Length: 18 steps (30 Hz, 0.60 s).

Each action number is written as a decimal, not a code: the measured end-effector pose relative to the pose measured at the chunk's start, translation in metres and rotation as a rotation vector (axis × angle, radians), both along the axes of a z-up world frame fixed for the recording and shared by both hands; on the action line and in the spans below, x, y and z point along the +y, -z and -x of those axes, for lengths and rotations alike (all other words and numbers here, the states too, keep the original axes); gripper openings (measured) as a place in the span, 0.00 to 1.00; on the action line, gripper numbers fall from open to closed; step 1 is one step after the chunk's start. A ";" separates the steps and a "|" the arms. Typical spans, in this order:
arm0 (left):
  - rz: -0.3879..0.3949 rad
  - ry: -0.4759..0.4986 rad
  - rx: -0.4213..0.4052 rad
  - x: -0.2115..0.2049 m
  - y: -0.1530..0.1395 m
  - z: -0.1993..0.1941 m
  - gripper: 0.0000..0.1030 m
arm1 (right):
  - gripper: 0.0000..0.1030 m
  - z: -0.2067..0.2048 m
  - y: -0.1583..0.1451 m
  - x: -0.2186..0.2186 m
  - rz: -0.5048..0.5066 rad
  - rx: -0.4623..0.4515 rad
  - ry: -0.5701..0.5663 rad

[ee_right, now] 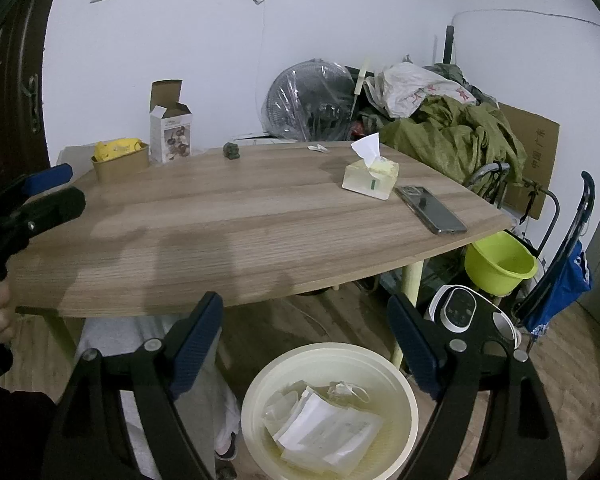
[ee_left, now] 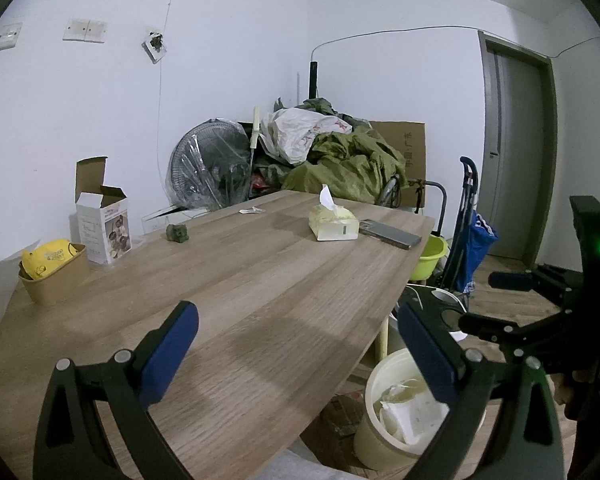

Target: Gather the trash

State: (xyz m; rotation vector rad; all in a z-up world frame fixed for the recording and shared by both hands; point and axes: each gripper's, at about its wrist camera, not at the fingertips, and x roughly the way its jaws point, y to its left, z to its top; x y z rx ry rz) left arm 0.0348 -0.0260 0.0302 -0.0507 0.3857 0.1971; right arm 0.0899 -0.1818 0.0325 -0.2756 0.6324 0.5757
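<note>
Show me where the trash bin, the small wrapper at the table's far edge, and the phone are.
trash bin (ee_right: 410,400), right wrist view, on its cream rim.
small wrapper (ee_right: 318,148), right wrist view, on its middle.
phone (ee_right: 430,209), right wrist view, on its dark screen.

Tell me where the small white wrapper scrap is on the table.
The wrapper scrap lies at the table's far edge, between the small green lump and the tissue pack, in both views.

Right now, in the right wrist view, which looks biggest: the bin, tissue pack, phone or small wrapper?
1. Bin, though it is nearest the camera.
2. Phone and tissue pack: too alike to rank.
3. Wrapper.
</note>
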 end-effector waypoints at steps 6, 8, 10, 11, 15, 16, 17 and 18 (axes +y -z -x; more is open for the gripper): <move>0.001 -0.003 0.001 -0.001 0.000 0.000 0.97 | 0.81 0.000 0.000 0.000 0.001 0.000 0.002; 0.002 -0.002 0.000 -0.001 0.000 0.001 0.97 | 0.81 0.001 0.000 0.000 0.000 -0.001 0.002; 0.001 0.000 -0.001 -0.002 -0.001 0.000 0.97 | 0.81 0.001 0.000 -0.001 -0.001 -0.002 0.005; 0.001 0.002 -0.001 -0.003 -0.001 0.000 0.97 | 0.81 0.001 0.000 -0.001 -0.001 -0.001 0.005; 0.002 0.001 0.000 -0.004 -0.001 0.000 0.97 | 0.81 0.001 0.000 -0.001 -0.002 -0.001 0.007; 0.002 0.003 0.001 -0.005 -0.002 0.000 0.97 | 0.81 0.001 0.000 -0.001 -0.002 -0.002 0.007; 0.001 0.004 0.003 -0.006 -0.002 0.000 0.97 | 0.81 0.001 0.000 -0.001 -0.002 -0.001 0.007; 0.001 0.006 0.003 -0.007 -0.002 0.000 0.97 | 0.81 0.001 0.000 -0.001 -0.002 -0.001 0.008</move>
